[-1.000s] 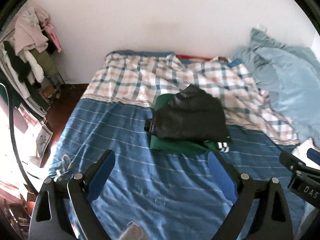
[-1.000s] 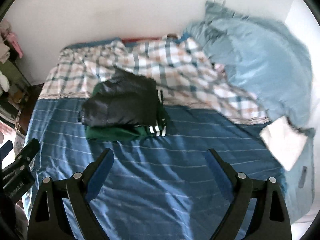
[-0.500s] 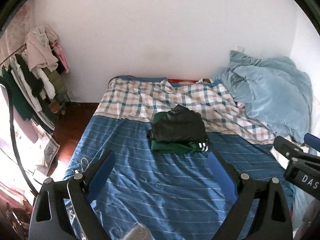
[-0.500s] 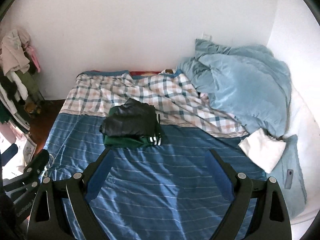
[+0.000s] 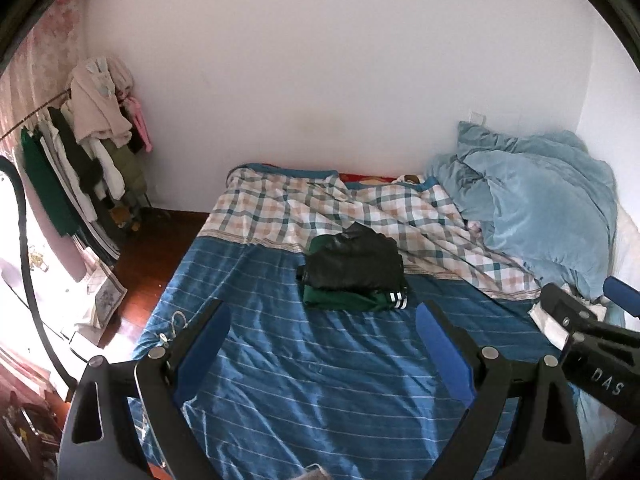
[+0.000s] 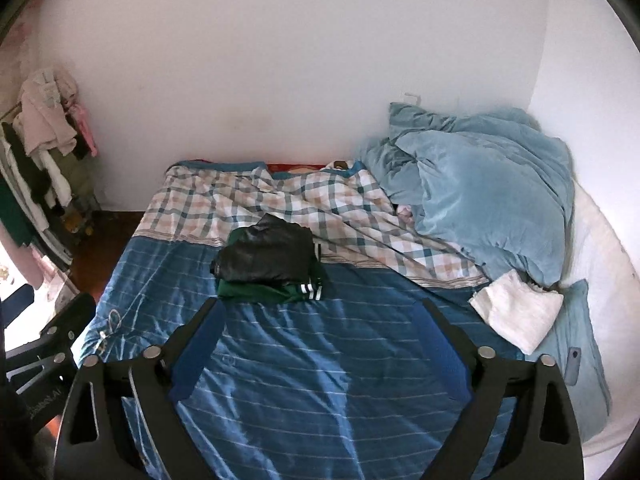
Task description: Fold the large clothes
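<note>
I hold my left tongs (image 5: 322, 320) up over the near end of the bed, and their two blue fingers are wide apart with nothing in between. My right tongs (image 6: 320, 320) are the same, wide apart and holding nothing. In the left view I can see the right tongs off to the right side, level with mine.

Ahead of both tongs, out past the finger tips, sits a neat pile. A folded black garment (image 5: 354, 258) lies on top of a folded green garment (image 5: 340, 300) that has white stripes at one edge. From the right tongs the pile is ahead and a bit to the left. The pile rests on the blue striped sheet (image 6: 320, 360), right where it meets the checked blanket (image 5: 320, 208).

Far ahead and to the right is a puffy light blue quilt (image 6: 480, 200). A white cloth (image 6: 516, 312) lies to the right of my right tongs. Far to the left, clothes hang on a rack (image 5: 80, 160).
</note>
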Tool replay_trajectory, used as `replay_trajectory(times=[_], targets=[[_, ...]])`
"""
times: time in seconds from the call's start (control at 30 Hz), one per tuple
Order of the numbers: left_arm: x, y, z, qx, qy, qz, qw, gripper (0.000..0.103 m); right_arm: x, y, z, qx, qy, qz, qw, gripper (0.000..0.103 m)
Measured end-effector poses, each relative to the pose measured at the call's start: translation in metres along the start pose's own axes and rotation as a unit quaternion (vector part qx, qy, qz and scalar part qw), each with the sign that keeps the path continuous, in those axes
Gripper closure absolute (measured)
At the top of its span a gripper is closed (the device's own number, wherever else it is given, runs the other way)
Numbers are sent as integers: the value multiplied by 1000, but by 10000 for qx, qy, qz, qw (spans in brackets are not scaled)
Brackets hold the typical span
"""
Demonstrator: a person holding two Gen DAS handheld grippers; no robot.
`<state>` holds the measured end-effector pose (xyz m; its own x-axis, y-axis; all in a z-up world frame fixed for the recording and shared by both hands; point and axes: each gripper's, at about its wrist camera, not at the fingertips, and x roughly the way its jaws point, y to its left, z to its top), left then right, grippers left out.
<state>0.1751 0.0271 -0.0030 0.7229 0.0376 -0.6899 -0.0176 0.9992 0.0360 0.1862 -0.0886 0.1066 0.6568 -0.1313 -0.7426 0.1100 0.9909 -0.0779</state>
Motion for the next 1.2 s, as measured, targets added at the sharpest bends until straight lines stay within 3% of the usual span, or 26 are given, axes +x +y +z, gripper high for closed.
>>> replay_trajectory(times=[0.57, 1.2], targets=[[-19, 5, -7, -146, -163, 28, 9998, 6, -29, -1, -7, -78, -240, 6, 9997, 3], [-29, 6, -4, -141, -162, 73, 9997, 6, -34, 1, -11, -90, -202, 111, 9997, 3]])
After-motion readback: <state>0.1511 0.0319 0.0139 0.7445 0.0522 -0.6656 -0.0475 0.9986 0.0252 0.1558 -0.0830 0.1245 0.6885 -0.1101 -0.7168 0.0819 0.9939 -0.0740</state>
